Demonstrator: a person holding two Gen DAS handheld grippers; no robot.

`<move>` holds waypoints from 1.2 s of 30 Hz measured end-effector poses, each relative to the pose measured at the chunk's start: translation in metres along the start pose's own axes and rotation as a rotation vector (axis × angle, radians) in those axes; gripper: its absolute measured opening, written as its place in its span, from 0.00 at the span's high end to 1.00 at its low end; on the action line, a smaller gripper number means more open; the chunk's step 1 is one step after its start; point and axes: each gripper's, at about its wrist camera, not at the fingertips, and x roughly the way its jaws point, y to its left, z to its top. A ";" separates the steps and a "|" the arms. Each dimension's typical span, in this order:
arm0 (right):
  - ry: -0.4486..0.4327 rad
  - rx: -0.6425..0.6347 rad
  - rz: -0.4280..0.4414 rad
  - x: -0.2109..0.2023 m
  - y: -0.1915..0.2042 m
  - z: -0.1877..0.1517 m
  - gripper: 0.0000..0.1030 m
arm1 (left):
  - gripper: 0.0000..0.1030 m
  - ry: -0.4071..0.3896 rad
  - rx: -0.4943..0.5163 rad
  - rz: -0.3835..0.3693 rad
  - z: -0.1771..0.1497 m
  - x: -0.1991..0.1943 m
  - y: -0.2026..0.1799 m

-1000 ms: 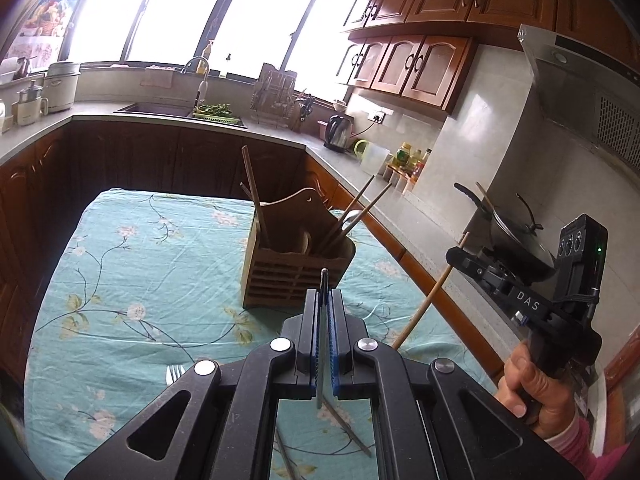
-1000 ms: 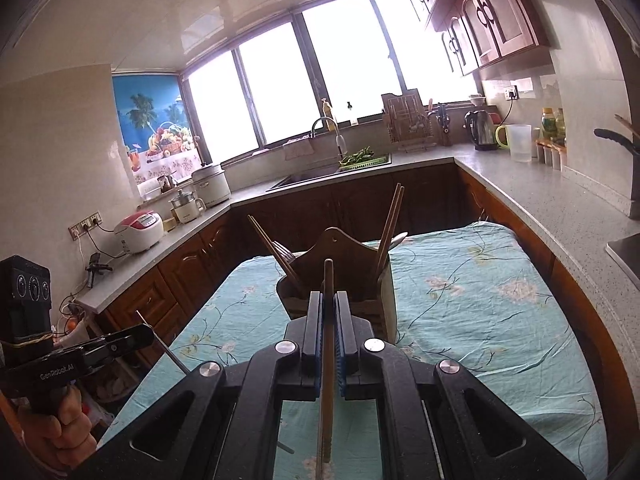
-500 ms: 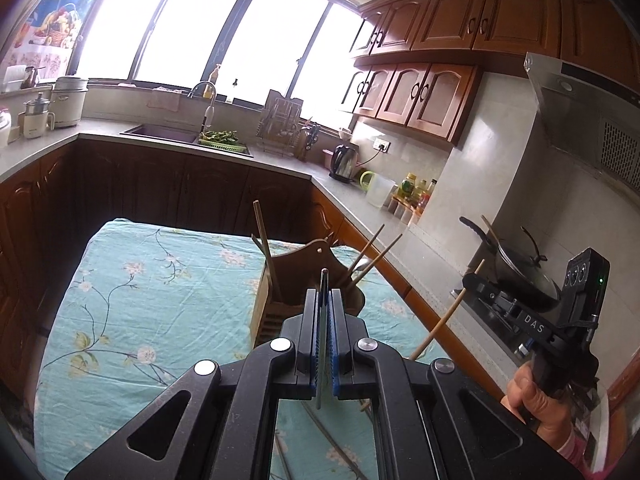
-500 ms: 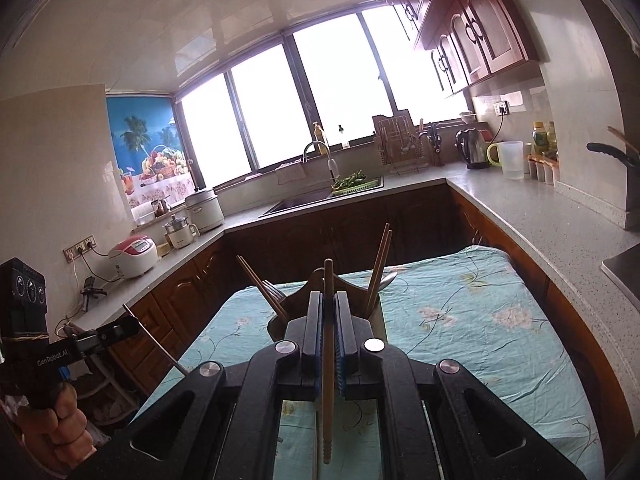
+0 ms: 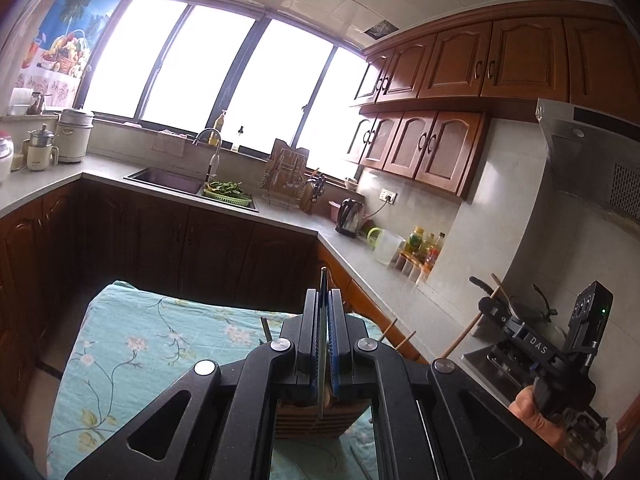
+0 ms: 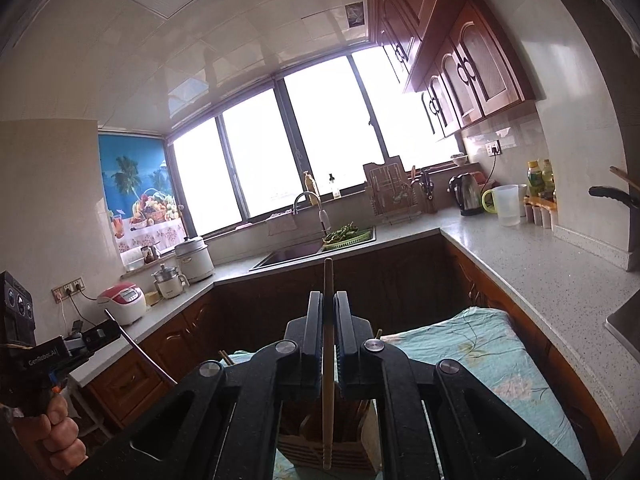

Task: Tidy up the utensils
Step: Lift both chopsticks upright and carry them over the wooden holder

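My left gripper (image 5: 322, 300) is shut on a thin metal utensil (image 5: 321, 352) that runs upright between its pads. My right gripper (image 6: 329, 300) is shut on a wooden chopstick (image 6: 328, 360), also upright. The wooden utensil holder (image 5: 316, 420) sits on the table straight below my left gripper and is mostly hidden by it. In the right wrist view the holder (image 6: 360, 444) is likewise below the gripper, with chopsticks standing in it. Each gripper shows in the other's view: the right one (image 5: 492, 312) with its chopstick, the left one (image 6: 108, 332) with its metal utensil.
The table carries a teal floral cloth (image 5: 132, 352). A kitchen counter (image 6: 520, 264) wraps round it, with a sink (image 5: 168, 180), a kettle (image 5: 350, 218), bottles (image 5: 424, 244) and a wok on the stove (image 5: 532, 320). Wooden cabinets (image 5: 440, 148) hang above.
Both grippers have tilted upward and moved in over the holder, which has dropped from mid-frame to below the fingers. Each grip is unchanged.
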 end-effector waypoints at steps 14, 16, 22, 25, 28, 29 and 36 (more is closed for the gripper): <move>0.008 0.026 -0.052 0.057 -0.022 -0.029 0.95 | 0.98 0.046 -0.067 0.076 -0.028 0.099 0.026; 0.026 0.032 -0.055 0.062 -0.026 -0.040 0.95 | 0.98 0.053 -0.078 0.079 -0.033 0.108 0.027; 0.091 0.046 -0.064 0.078 -0.033 -0.060 0.95 | 0.98 0.096 -0.081 0.090 -0.042 0.131 0.032; 0.122 0.048 -0.065 0.084 -0.035 -0.067 0.95 | 0.98 0.125 -0.085 0.089 -0.044 0.141 0.034; 0.153 0.044 -0.067 0.089 -0.035 -0.073 0.95 | 0.98 0.145 -0.081 0.091 -0.042 0.153 0.034; 0.162 0.043 -0.068 0.091 -0.036 -0.075 0.95 | 0.98 0.145 -0.075 0.090 -0.040 0.156 0.034; 0.174 0.041 -0.077 0.092 -0.039 -0.075 0.94 | 0.98 0.148 -0.053 0.088 -0.035 0.160 0.034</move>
